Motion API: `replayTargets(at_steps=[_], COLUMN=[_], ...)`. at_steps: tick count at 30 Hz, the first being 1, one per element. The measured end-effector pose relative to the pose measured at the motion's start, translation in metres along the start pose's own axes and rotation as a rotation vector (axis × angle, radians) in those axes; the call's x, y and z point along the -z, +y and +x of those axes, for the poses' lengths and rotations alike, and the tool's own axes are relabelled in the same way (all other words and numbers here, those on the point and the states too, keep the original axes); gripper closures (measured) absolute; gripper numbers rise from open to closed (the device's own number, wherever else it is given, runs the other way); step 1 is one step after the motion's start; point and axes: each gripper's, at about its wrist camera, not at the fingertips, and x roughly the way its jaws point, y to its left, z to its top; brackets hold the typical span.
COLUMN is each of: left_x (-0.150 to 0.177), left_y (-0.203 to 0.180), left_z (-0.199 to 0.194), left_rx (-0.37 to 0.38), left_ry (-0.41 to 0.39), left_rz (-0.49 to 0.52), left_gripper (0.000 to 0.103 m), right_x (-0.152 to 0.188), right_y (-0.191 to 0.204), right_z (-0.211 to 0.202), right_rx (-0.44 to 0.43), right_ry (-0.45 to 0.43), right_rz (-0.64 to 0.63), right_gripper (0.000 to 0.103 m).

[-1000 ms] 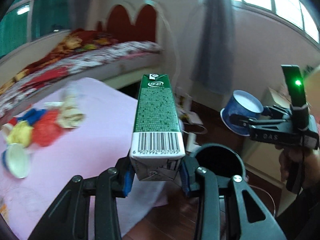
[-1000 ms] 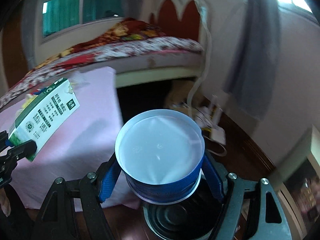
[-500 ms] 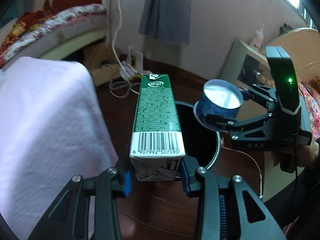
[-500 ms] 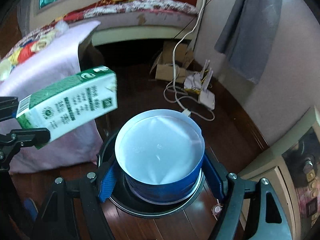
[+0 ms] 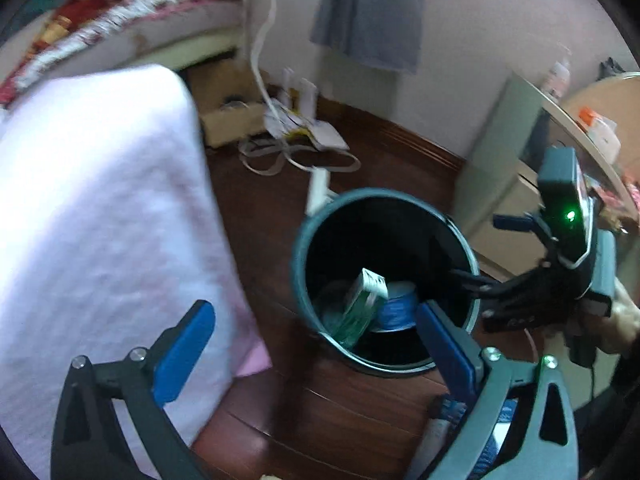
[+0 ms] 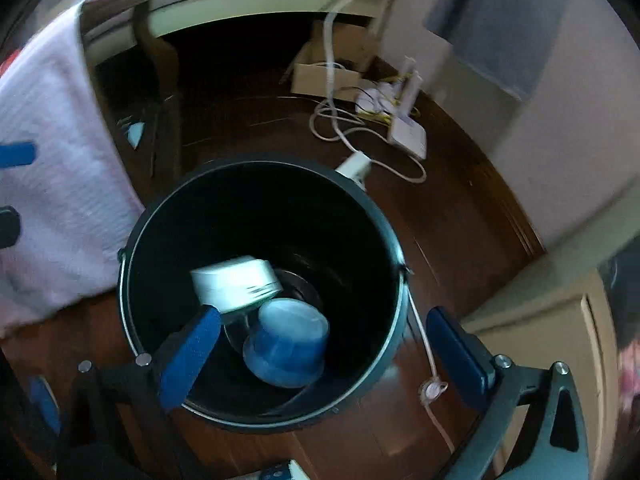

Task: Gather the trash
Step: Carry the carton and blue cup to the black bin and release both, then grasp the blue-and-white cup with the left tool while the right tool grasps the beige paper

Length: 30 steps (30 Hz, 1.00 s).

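A dark round trash bin (image 5: 298, 264) stands on the wooden floor; it also shows in the right wrist view (image 6: 256, 164). Inside it lie a green milk carton (image 5: 362, 304) (image 6: 234, 284) and a blue paper cup (image 5: 396, 310) (image 6: 286, 344), upside down. My left gripper (image 5: 316, 344) is open and empty, above the bin's near-left side. My right gripper (image 6: 324, 344) is open and empty, directly above the bin; it shows in the left wrist view at the bin's right (image 5: 480, 256).
A table with a pink-white cloth (image 5: 88, 208) (image 6: 52, 184) stands left of the bin. White cables and a power strip (image 6: 400, 132) lie on the floor behind it, with a cardboard box (image 6: 320, 72). A pale cabinet (image 6: 540, 320) stands at the right.
Both grippers opened over the bin. The milk carton dropped from my left gripper and the blue cup from my right into the bin. Both views tilted further down.
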Motion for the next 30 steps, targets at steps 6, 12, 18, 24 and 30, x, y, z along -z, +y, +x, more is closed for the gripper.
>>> replayTargets(at_steps=[6, 12, 18, 24, 30], left_x=[0.004, 0.001, 0.001, 0.004, 0.014], left_y=[0.020, 0.041, 0.049, 0.068, 0.100], left_z=[-0.022, -0.031, -0.055, -0.080, -0.107], left_rx=[-0.087, -0.145, -0.188, -0.220, -0.277], left_ry=[-0.053, -0.093, -0.145, -0.185, -0.225], left_rz=[-0.058, -0.098, -0.106, -0.139, -0.199], left_gripper=[0.002, 0.002, 0.001, 0.001, 0.001], right_x=[-0.013, -0.036, -0.059, -0.078, -0.101], right_y=[0.000, 0.017, 0.038, 0.069, 0.113], right_z=[-0.023, -0.060, -0.090, -0.121, -0.138], right_rx=[0.011, 0.008, 0.005, -0.006, -0.029], right_ry=[-0.043, -0.122, -0.186, -0.262, -0.294], right_rz=[0.077, 0.081, 0.068, 0.046, -0.018], right_gripper=[0.000, 0.000, 0.000, 0.000, 0.000])
